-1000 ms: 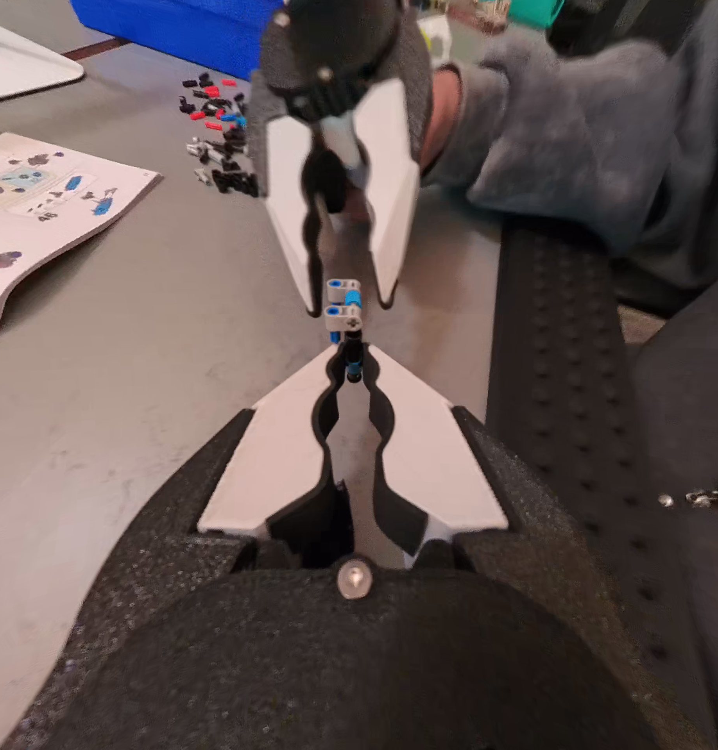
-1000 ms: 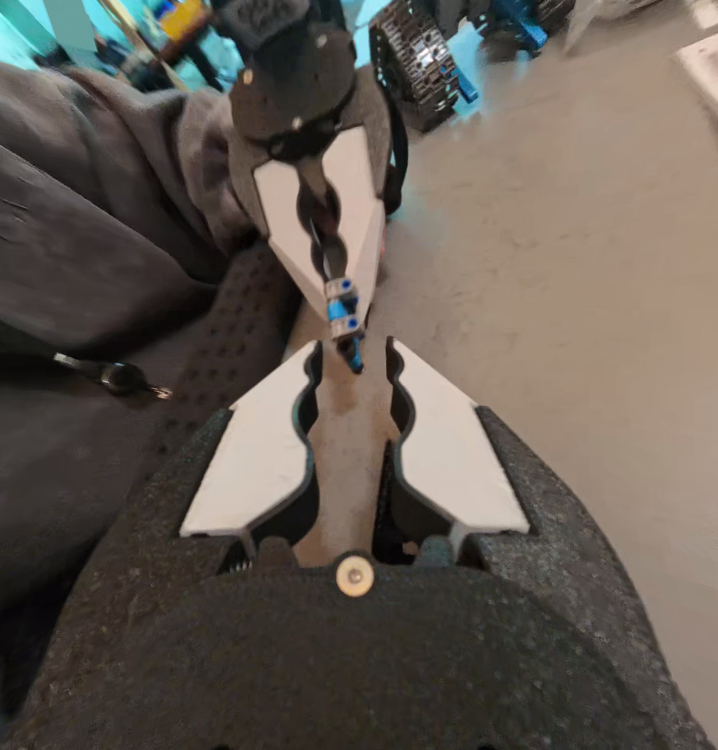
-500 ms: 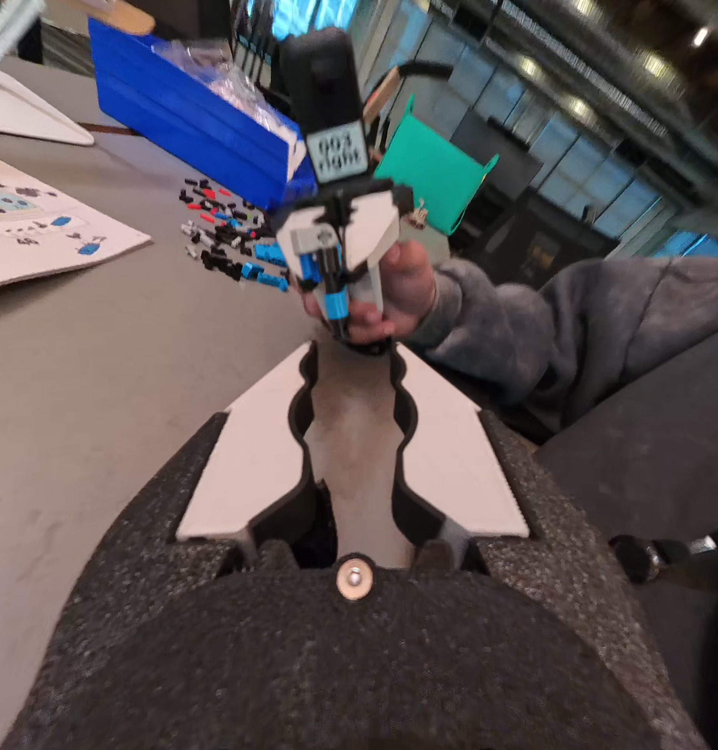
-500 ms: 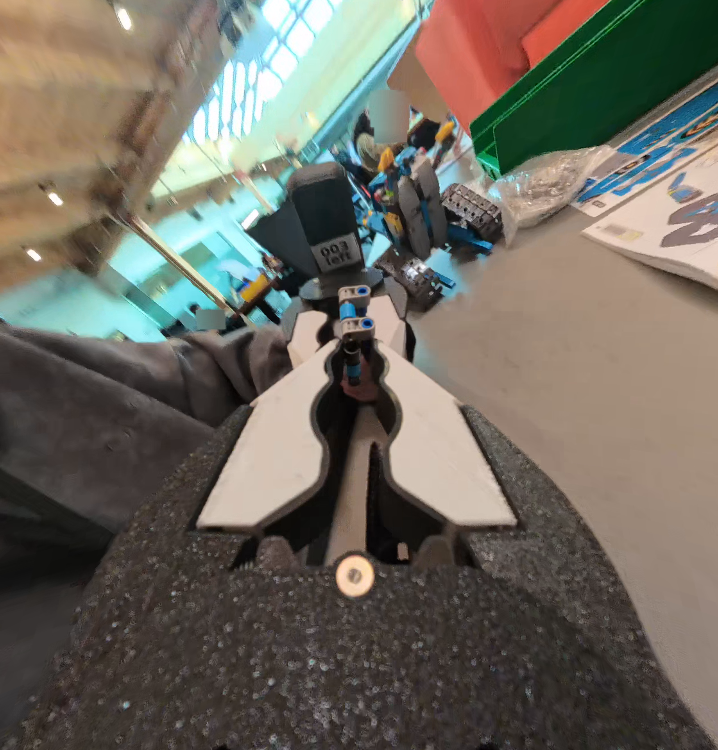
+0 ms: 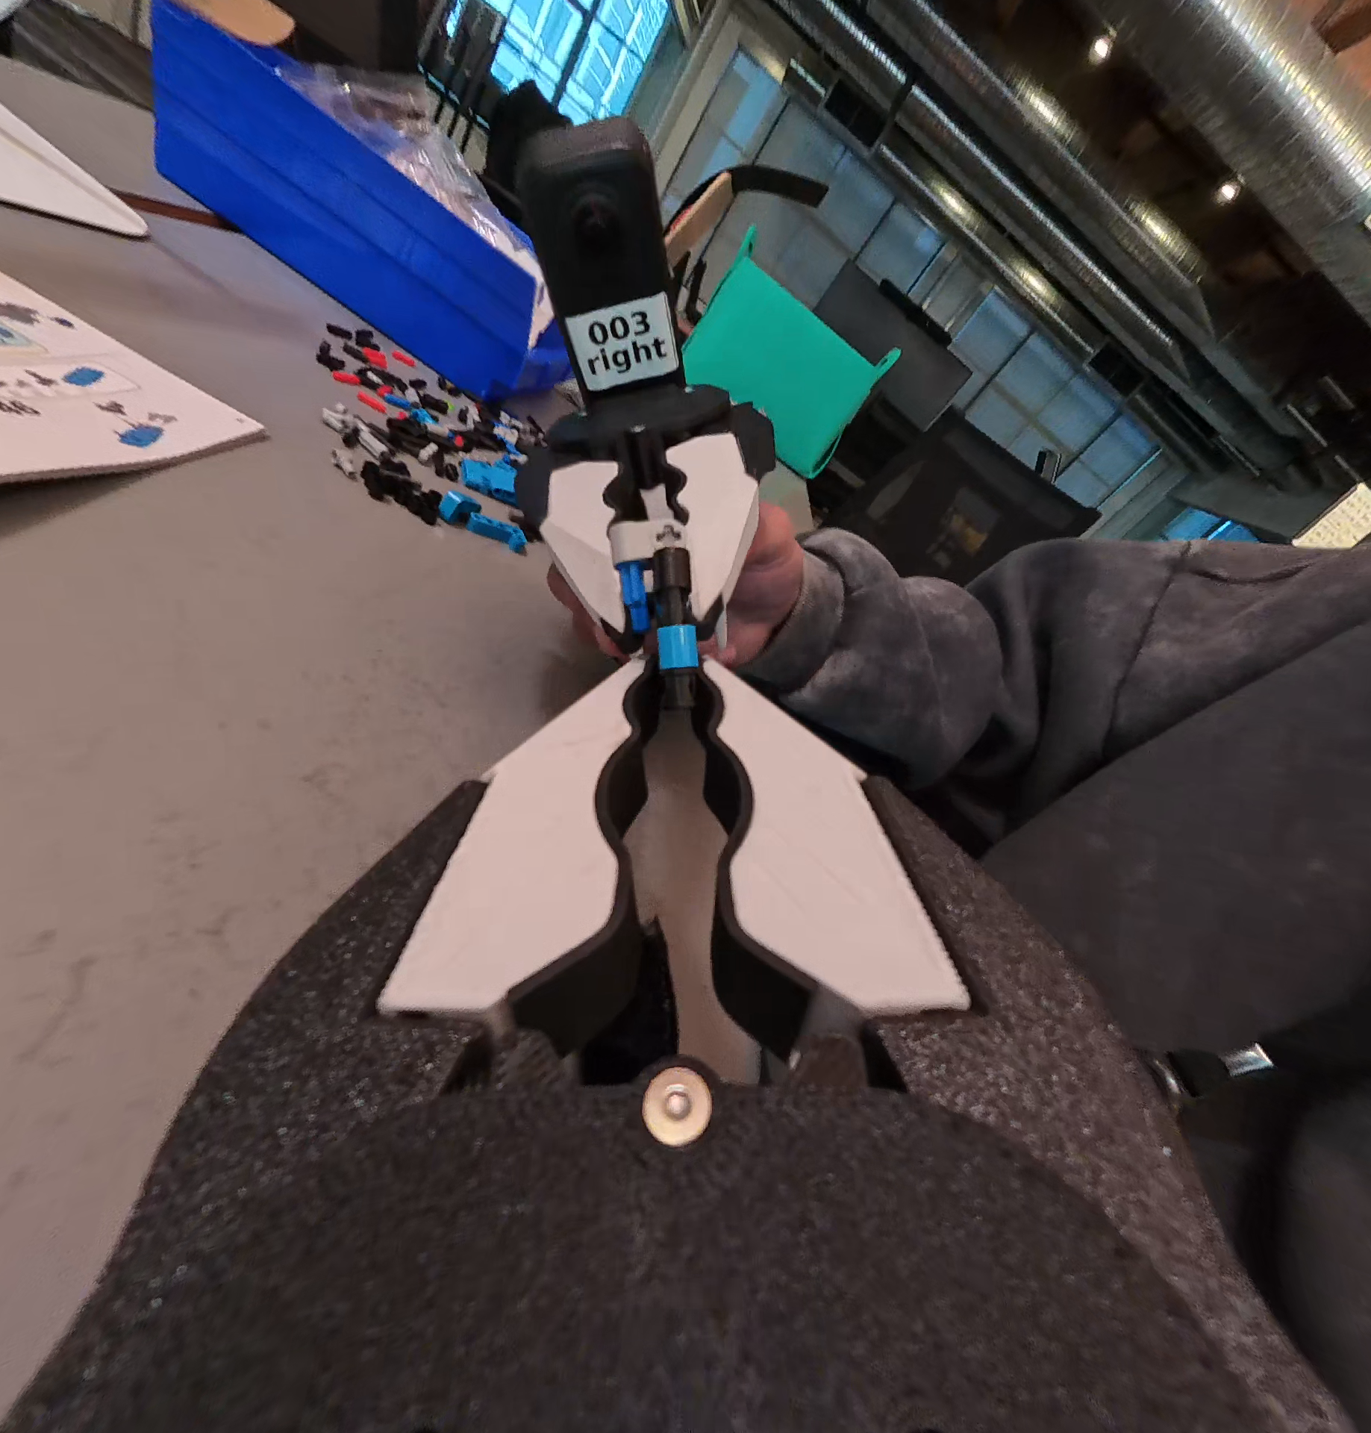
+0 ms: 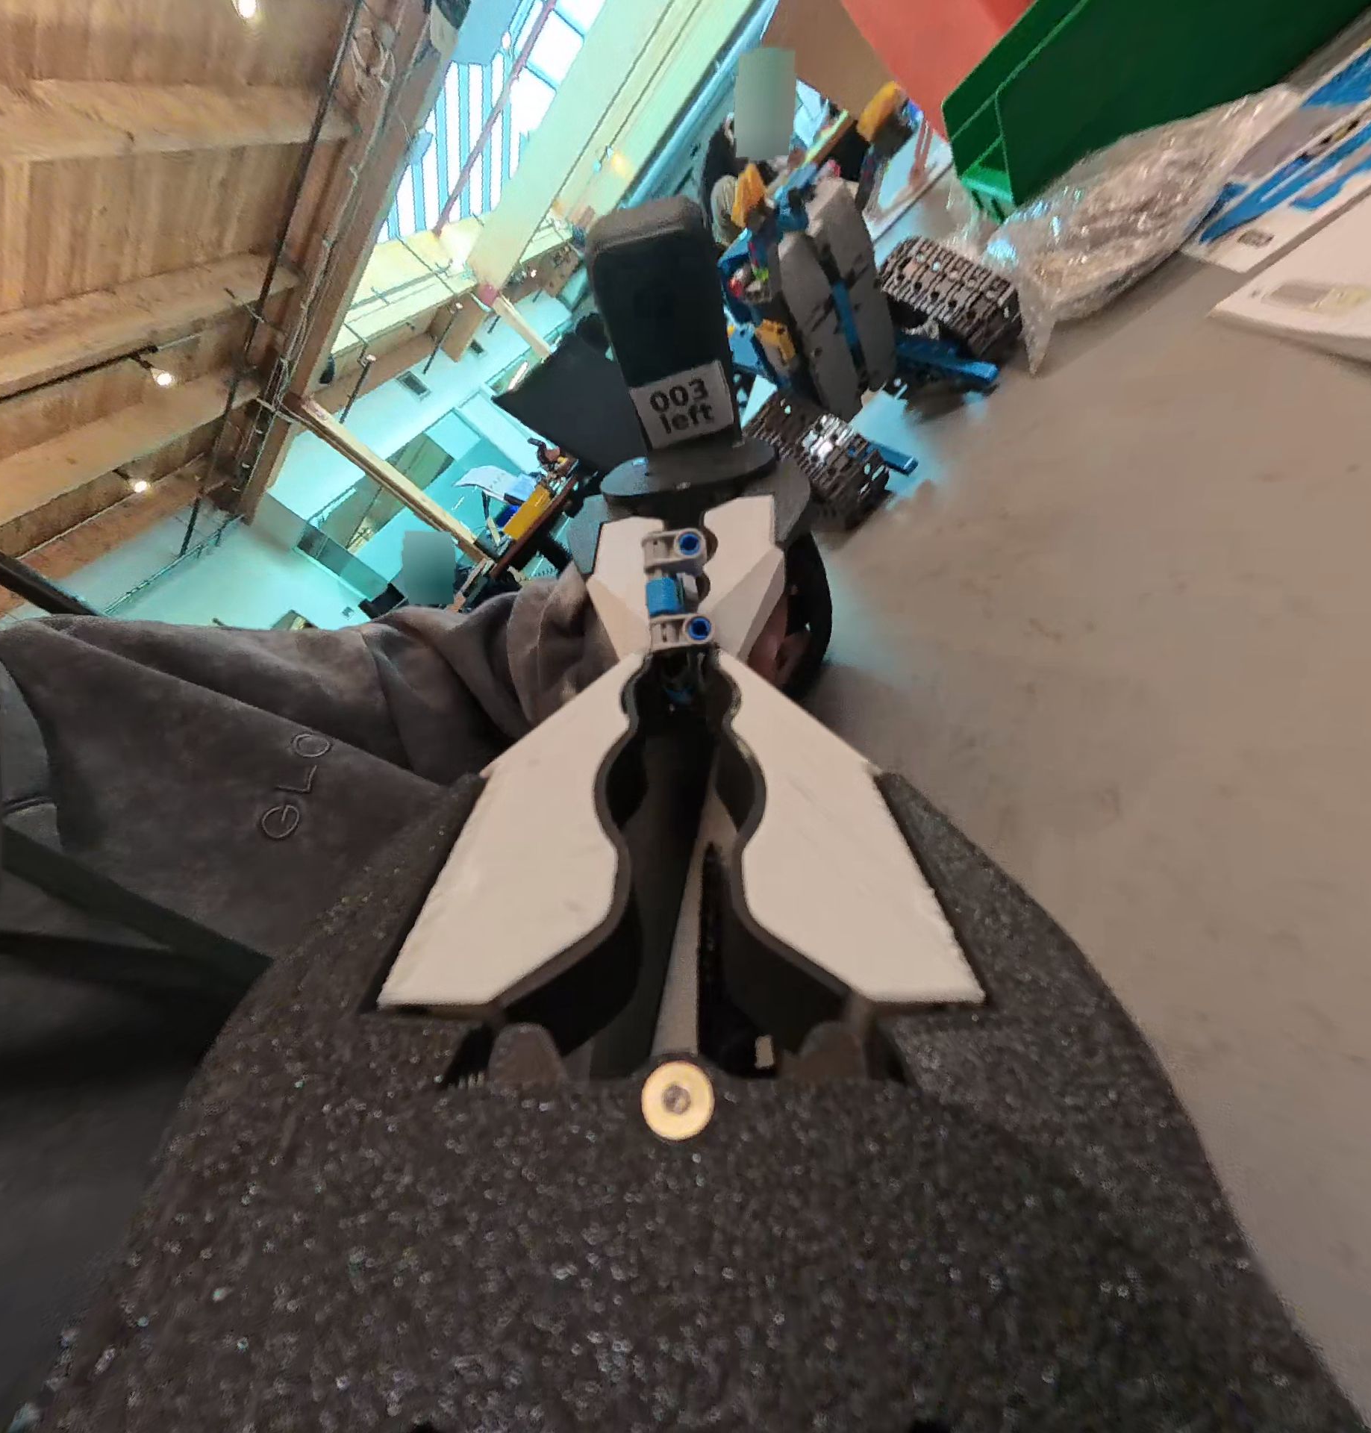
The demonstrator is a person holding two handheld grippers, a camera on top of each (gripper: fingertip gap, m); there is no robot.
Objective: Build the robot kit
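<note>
A small brick assembly (image 5: pixel 651 574), made of grey connectors, blue pins and a black axle with a blue bush, hangs between the two grippers above the grey table (image 5: pixel 201 698). My left gripper (image 5: pixel 673 673) is closed on the black axle end. My right gripper (image 6: pixel 680 665) is closed on the assembly's other end, just below a grey connector (image 6: pixel 678 628). The two grippers face each other tip to tip. The right gripper also shows in the left wrist view (image 5: pixel 651 543), held by a hand (image 5: pixel 767 574). The left gripper shows in the right wrist view (image 6: pixel 686 574) behind the assembly.
A pile of small loose parts (image 5: pixel 426 457) lies on the table before a blue bin (image 5: pixel 341 202). An instruction booklet (image 5: pixel 85 403) lies at the left. A tracked brick model (image 6: pixel 860 326), a plastic bag (image 6: pixel 1116 217) and a green bin (image 6: pixel 1132 101) stand at the far right. A grey sleeve (image 5: pixel 1015 659) lies alongside. Left and right tips are no more than a few centimetres apart.
One second ago the left gripper held the assembly and the right was open. The right then closed on it and the left opened. Now the left has closed on the axle end too.
</note>
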